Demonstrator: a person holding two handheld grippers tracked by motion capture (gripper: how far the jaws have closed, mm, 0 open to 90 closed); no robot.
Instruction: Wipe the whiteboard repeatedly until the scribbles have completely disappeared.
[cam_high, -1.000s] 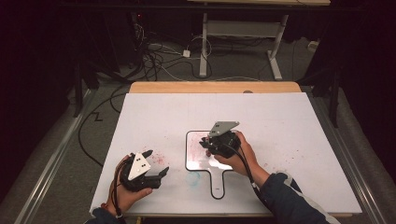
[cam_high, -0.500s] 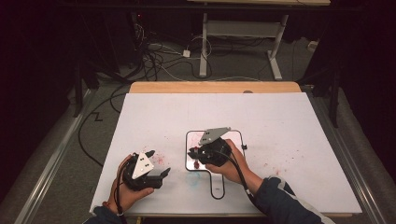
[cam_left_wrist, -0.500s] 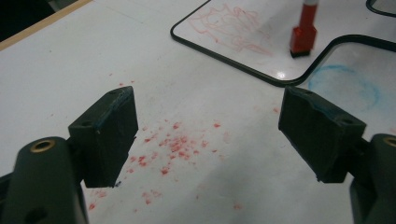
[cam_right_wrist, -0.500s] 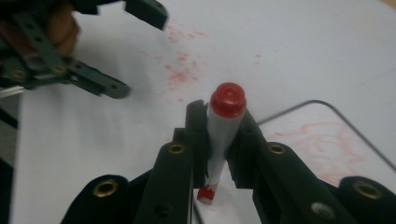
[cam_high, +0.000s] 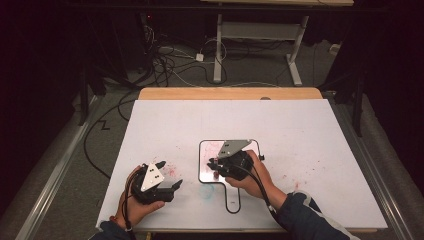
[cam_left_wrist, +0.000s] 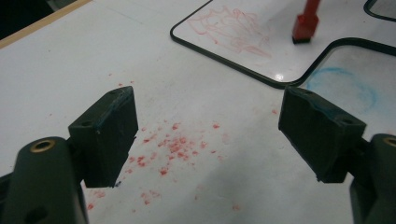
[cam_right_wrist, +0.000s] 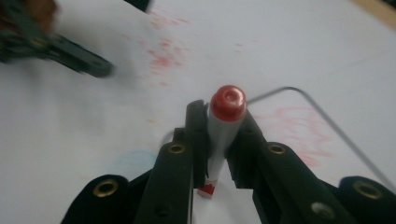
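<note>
Right gripper (cam_right_wrist: 217, 140) clamped on red marker (cam_right_wrist: 223, 126), tip on small whiteboard (cam_high: 205, 165) at frame centre; left gripper (cam_high: 167, 175) jaws apart, lower left on desk (cam_high: 300, 130).

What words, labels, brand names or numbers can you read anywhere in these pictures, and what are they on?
None can be read.
Small whiteboard: red marks, a loose scribble, not letters.
Red-capped marker, clamped in the right gripper: no print legible on its barrel.
Table sheet: red specks and a faint blue ring, no writing.
Left gripper, jaws open: no label visible.
</note>
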